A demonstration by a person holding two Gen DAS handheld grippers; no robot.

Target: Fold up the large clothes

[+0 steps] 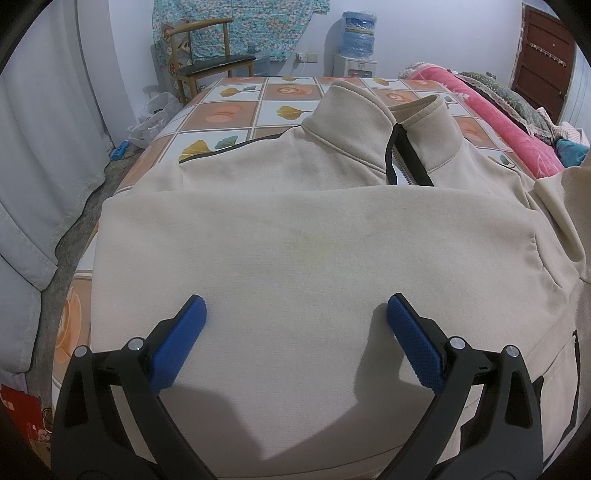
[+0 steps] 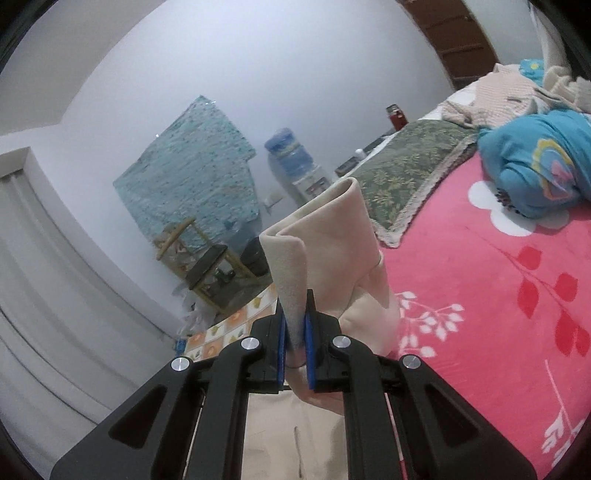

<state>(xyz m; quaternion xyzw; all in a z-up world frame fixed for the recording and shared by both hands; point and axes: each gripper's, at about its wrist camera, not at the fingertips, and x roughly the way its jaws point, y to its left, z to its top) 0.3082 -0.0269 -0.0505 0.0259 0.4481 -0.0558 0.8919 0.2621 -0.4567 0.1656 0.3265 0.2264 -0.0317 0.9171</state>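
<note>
On dispenser [image 1: 354,68], water bottle [image 1: 357,33]

The sweatshirt [image 1: 295,240] runs off the left-wrist view's bottom edge.

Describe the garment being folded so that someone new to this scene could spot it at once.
Start at the table with the orange-and-white tiled leaf-print cloth. Spread over it lies a cream fleece sweatshirt, one part lifted in the right tool. Its stand-up collar with a short black zip sets it apart from the pink floral blanket beside it.
</note>
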